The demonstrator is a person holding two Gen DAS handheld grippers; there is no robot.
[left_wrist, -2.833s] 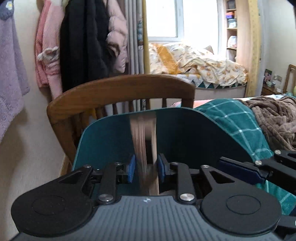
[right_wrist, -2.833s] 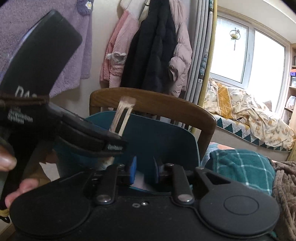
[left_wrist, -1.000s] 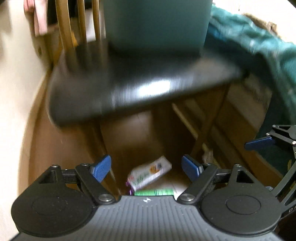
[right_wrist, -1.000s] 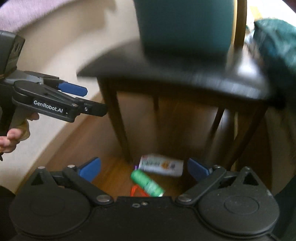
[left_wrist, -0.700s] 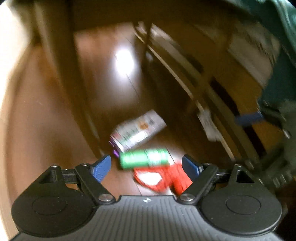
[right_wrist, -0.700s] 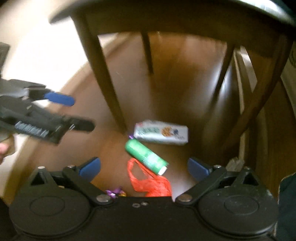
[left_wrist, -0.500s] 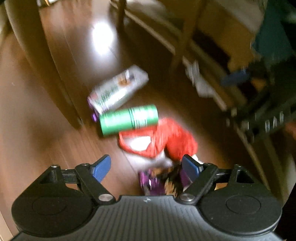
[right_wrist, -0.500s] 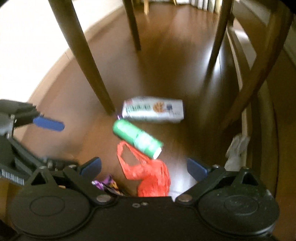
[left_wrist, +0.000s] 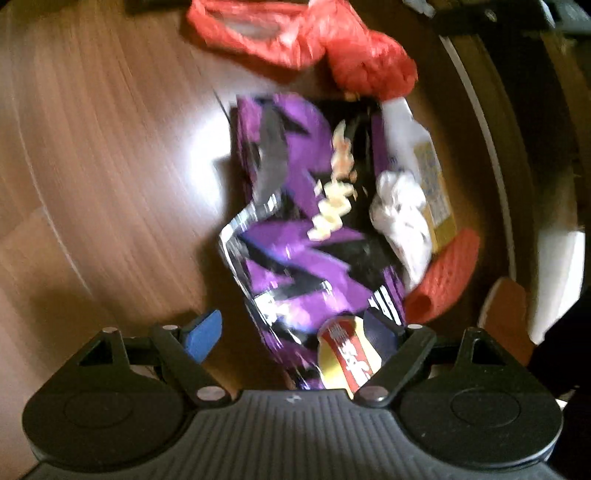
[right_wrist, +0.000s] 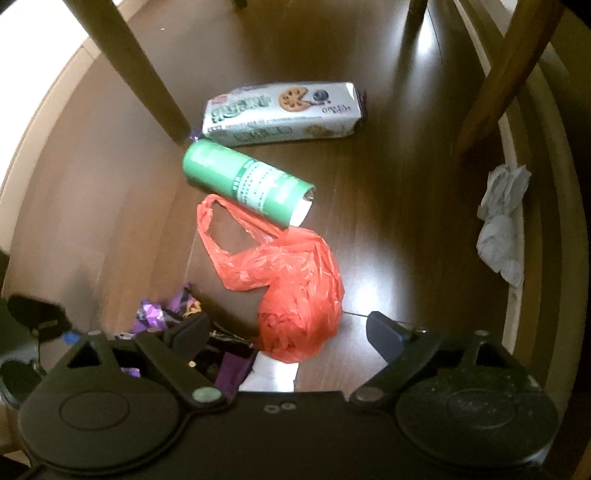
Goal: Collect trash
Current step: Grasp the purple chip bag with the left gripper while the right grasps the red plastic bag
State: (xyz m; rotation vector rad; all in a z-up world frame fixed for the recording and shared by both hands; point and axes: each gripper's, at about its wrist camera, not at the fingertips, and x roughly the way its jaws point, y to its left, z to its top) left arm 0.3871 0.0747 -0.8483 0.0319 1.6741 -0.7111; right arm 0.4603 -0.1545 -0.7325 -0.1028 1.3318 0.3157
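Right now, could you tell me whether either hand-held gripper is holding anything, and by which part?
Nothing is held. The left hand-held gripper is open around the near end of the purple wrapper; the right hand-held gripper is open above the red bag.

Both cameras face down at the wooden floor (right_wrist: 388,192) from above their own spread fingers. The left wrist view sits very close and blurred over a purple snack bag (left_wrist: 303,221), with the red plastic bag (left_wrist: 295,33) at its top edge. The right wrist view looks from higher and farther back, taking in the chair legs (right_wrist: 136,70); the 2 views share that red plastic bag (right_wrist: 291,288) and the purple snack bag (right_wrist: 162,314).
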